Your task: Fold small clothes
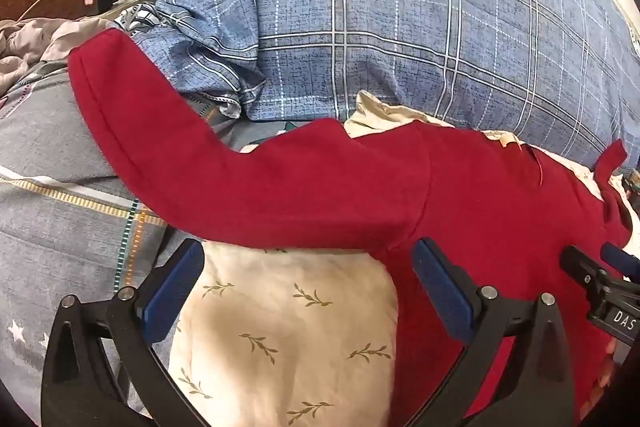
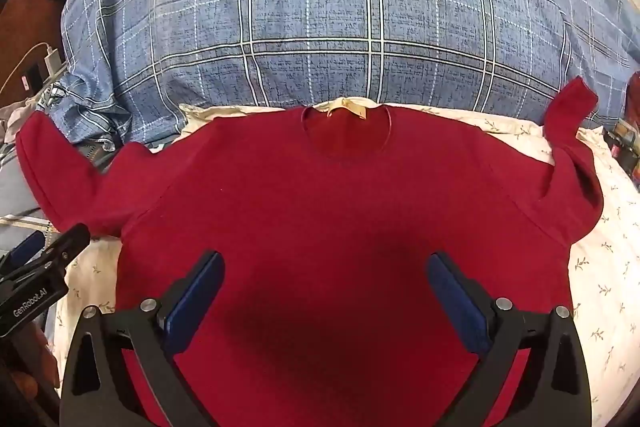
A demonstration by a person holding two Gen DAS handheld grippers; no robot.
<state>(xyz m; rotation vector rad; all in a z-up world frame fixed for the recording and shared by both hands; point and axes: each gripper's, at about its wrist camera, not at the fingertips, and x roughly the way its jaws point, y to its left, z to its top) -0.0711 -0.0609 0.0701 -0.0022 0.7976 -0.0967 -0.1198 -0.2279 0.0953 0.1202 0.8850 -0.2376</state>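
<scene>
the red top lies spread flat, front up, on the cream pillow, its neck toward the blue plaid quilt and both sleeves flung out sideways. the left sleeve runs off the pillow onto the grey sheet; the right sleeve kinks upward at the cuff, toward the quilt.

the left gripper hangs with its jaws wide apart and nothing between them, just below the left sleeve's armpit, over the pillow's bare edge. the right gripper is likewise spread and empty, poised over the top's lower middle.

it looks a soft, fuzzy knit, light and limp, so it should sag and drape from whatever point is pinched, and probably clings a bit to the pillow rather than sliding. i'd take the left sleeve near its cuff, or at the shoulder seam, and lay it across the chest; a pinch through one layer only could drag the front off the back.
</scene>
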